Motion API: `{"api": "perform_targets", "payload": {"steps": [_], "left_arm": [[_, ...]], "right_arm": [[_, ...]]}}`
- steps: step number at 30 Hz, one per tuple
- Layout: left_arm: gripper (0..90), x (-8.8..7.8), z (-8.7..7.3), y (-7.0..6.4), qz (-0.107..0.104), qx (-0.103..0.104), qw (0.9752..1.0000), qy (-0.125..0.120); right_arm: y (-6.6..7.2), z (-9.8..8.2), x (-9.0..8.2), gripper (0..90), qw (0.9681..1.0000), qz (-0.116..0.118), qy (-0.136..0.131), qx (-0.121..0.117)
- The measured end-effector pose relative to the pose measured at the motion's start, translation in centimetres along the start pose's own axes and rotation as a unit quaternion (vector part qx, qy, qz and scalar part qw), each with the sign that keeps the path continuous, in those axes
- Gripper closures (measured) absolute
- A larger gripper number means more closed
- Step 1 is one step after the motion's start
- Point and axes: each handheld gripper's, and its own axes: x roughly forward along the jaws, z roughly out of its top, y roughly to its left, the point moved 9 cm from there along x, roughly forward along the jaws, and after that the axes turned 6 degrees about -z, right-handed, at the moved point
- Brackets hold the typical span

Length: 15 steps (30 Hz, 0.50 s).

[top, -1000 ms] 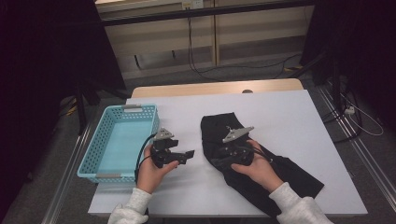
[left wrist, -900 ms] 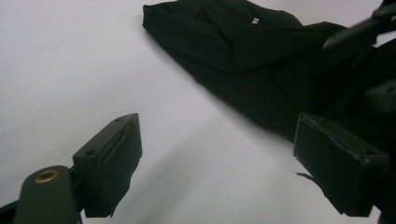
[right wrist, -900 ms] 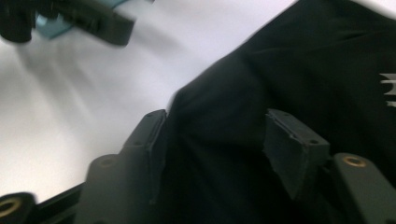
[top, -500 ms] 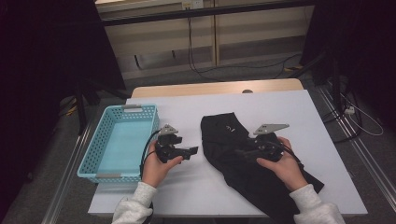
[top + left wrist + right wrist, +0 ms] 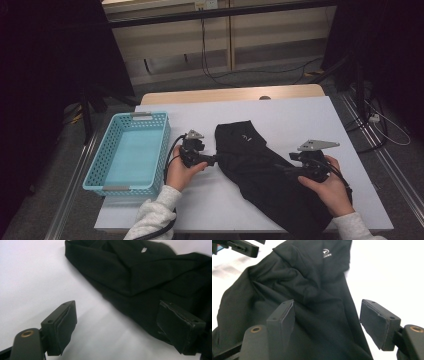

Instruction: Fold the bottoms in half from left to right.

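A light blue plastic mesh basket (image 5: 127, 152) stands at the left edge of the white tabletop (image 5: 300, 117). Just beside it, the left gripper (image 5: 214, 160) has its jaws open at the edge of the black crumpled fabric garment (image 5: 260, 172), which lies across the tabletop's middle toward the near edge. The right gripper (image 5: 286, 170) is over the garment; its jaws have just been opening, and they grip nothing.

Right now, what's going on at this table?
A person holds a gripper in each hand over a black garment spread on a white table. The left gripper sits at the cloth's edge, open. The right gripper is above the cloth, its jaws just opening, gripping nothing. A blue basket waits at the left.
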Motion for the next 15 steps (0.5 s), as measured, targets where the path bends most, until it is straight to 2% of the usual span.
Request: {"api": "perform_targets", "payload": {"steps": [7, 12, 15], "left_arm": [[22.3, 1.5, 0.3, 0.5, 0.007, 0.002, 1.0000, 0.004], [24.2, 1.9, 0.6, 0.9, 0.014, -0.004, 0.9999, 0.001], [24.1, 2.4, 0.9, 0.7, 0.010, -0.010, 0.9999, -0.007]], "right_arm": [[-1.5, -0.7, -1.6, 28.6, 0.9996, -0.025, -0.005, 0.010], [-1.8, -1.2, -2.2, 28.5, 0.9994, -0.030, -0.006, 0.016], [-2.1, -1.4, -2.4, 28.6, 0.9992, -0.034, -0.006, 0.019]]}}
